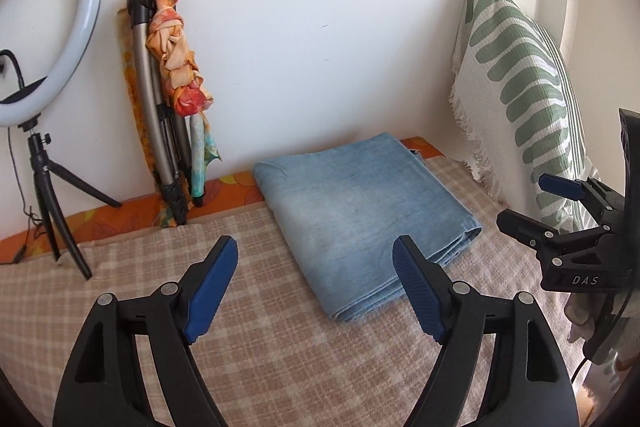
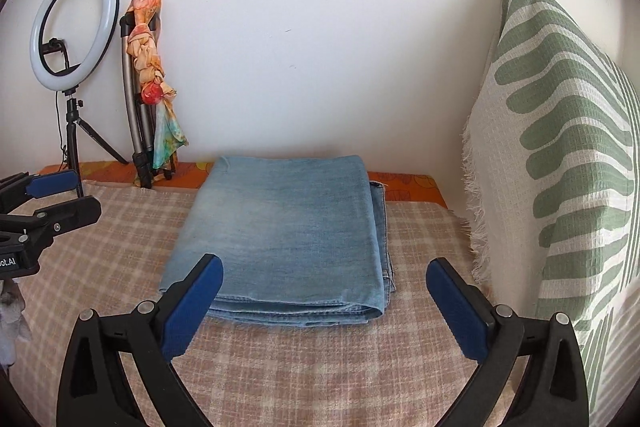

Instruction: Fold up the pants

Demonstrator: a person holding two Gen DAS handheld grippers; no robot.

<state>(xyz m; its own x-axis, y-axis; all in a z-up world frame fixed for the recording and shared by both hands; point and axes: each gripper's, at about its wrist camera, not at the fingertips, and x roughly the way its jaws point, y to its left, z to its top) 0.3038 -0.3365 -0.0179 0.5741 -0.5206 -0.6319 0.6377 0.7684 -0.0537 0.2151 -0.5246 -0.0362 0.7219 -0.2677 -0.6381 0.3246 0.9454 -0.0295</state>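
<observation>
Light-blue denim pants (image 1: 360,215) lie folded into a flat rectangle on the checked beige blanket (image 1: 260,347), with their far edge near the wall. In the right wrist view the same pants (image 2: 288,227) show stacked layer edges along the near and right sides. My left gripper (image 1: 316,263) is open above the blanket, short of the fold's near corner, with nothing between its blue pads. My right gripper (image 2: 324,287) is open too, hovering just in front of the fold's near edge, empty. The right gripper (image 1: 560,211) also appears at the right of the left wrist view.
A ring light on a small tripod (image 2: 74,27) stands at the back left. A folded tripod wrapped in an orange scarf (image 2: 148,87) leans on the white wall. A green-striped white pillow (image 2: 560,167) stands along the right side. The orange sheet (image 2: 412,187) shows behind the blanket.
</observation>
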